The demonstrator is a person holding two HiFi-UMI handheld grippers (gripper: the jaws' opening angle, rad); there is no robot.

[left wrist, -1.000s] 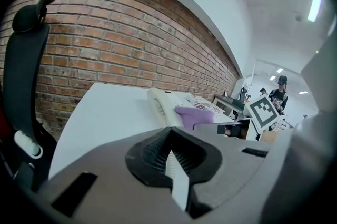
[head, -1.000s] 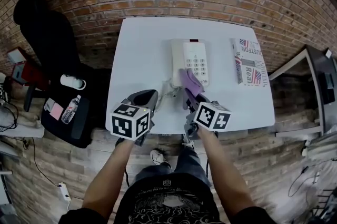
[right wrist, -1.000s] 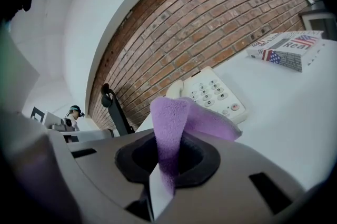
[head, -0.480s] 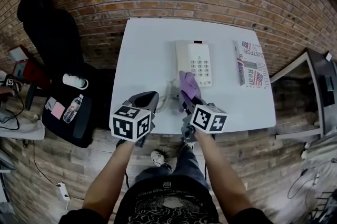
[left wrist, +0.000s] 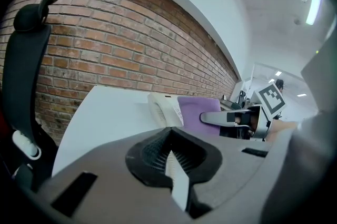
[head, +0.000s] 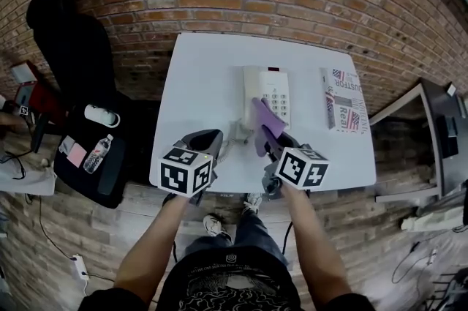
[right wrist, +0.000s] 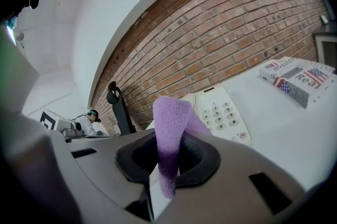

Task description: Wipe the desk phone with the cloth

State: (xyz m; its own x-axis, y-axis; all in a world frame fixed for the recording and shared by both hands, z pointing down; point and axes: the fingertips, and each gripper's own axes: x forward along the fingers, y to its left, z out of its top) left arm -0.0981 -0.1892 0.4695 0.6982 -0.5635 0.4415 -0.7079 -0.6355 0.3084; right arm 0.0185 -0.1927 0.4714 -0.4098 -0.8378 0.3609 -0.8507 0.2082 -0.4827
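**One cloth at the phone's near end, held by the right gripper**

Both grippers sit low in the head view. The right gripper (head: 268,146) is the nearer one to the phone (head: 267,92), and its jaws are pinched on a purple cloth (head: 264,122). The cloth sticks up and forward from between them. Its free end lies over the phone's lower edge, though I cannot tell whether it presses on the phone.

The phone lies at the middle of the white desk (head: 197,79). Its long axis runs up the frame, straight ahead of the cloth, so I judge the wipe to be a push along that line toward the top of the frame.

The left gripper (head: 202,143) is at lower left, apart from the phone, with its jaws together on nothing.

There is open desk to the left of the phone and above it. A printed box (head: 341,99) lies near the phone's right side, so sideways strokes have less room there. The desk's front edge is just under both grippers.
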